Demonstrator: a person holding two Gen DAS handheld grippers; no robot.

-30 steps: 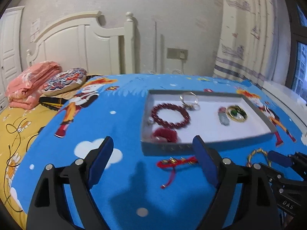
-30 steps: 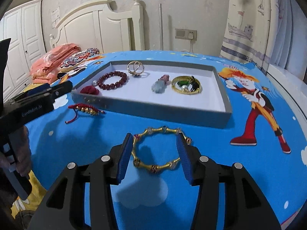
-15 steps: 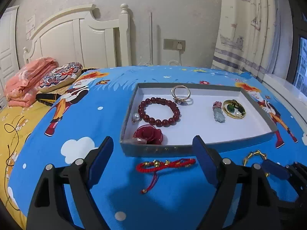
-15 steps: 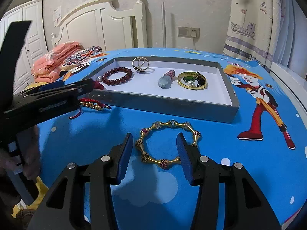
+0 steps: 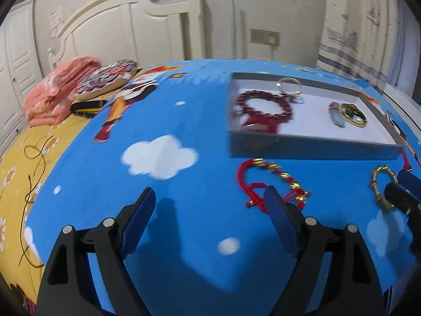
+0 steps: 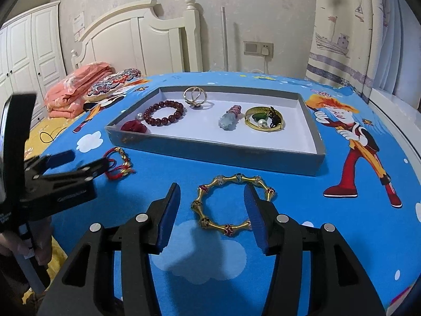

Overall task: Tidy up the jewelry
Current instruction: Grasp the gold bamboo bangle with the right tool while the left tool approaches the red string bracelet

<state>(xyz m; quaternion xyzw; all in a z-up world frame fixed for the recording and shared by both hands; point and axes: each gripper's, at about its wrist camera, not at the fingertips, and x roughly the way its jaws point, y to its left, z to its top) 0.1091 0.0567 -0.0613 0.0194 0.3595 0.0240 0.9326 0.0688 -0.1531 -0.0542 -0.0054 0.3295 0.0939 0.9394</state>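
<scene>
A grey tray (image 6: 313,131) with a white floor holds a dark red bead bracelet (image 6: 163,112), a gold ring (image 6: 194,96), a pale stone pendant (image 6: 228,119), a gold brooch (image 6: 264,119) and a red flower piece (image 6: 134,126). A red cord bracelet with gold beads (image 5: 273,181) lies on the blue cloth in front of the tray; my open left gripper (image 5: 210,210) hovers with its right finger over it. A gold segmented bangle (image 6: 232,204) lies between the fingers of my open right gripper (image 6: 211,210). The left gripper also shows in the right wrist view (image 6: 79,166).
The blue cartoon-print cloth (image 5: 163,152) covers the bed. A folded pink blanket (image 5: 56,89) and a patterned pillow (image 5: 105,79) lie at the far left by the white headboard (image 5: 126,26). A curtain (image 6: 342,26) hangs at the right.
My left gripper has swung left and moved closer to the cloth, so the red cord bracelet now sits at its right finger. My right gripper has moved forward around the gold bangle.
</scene>
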